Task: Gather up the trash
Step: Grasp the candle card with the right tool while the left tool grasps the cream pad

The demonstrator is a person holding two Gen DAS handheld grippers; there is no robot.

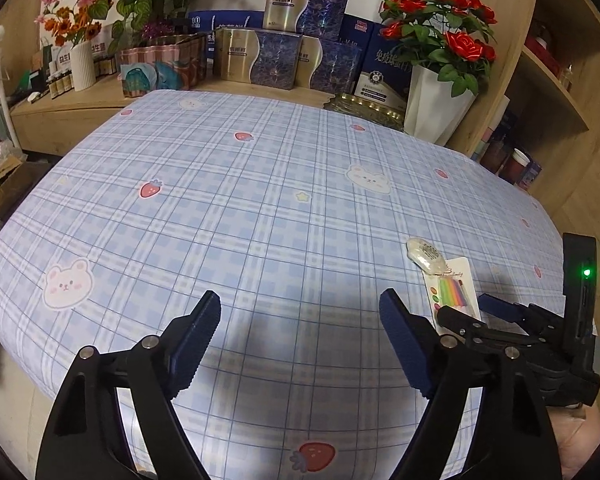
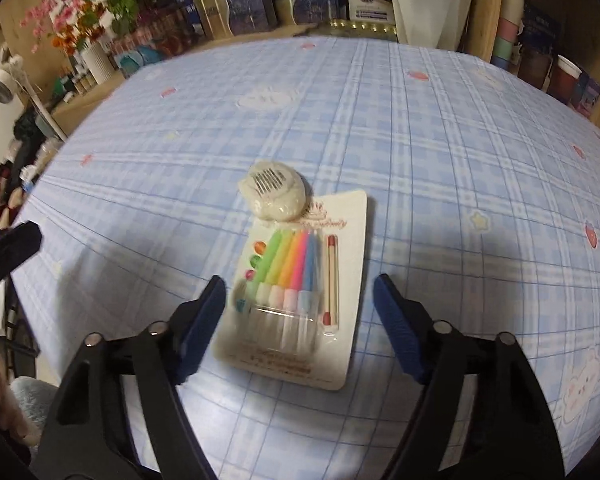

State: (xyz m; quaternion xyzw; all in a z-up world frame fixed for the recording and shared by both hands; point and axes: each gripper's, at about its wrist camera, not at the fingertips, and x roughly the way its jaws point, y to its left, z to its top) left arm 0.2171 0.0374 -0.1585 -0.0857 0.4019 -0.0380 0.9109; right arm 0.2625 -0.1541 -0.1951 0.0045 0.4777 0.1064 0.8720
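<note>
Item, centre of the right wrist view: candle pack, a white card with coloured candles under clear blister, flat on the blue plaid tablecloth, with a white crumpled wrapper touching its top edge. Right gripper: released, fingers spread wide to either side of the pack's lower half, whether touching it cannot be told. Left gripper: released, spread over bare cloth at lower centre of its view, pack and wrapper at its lower right.
</note>
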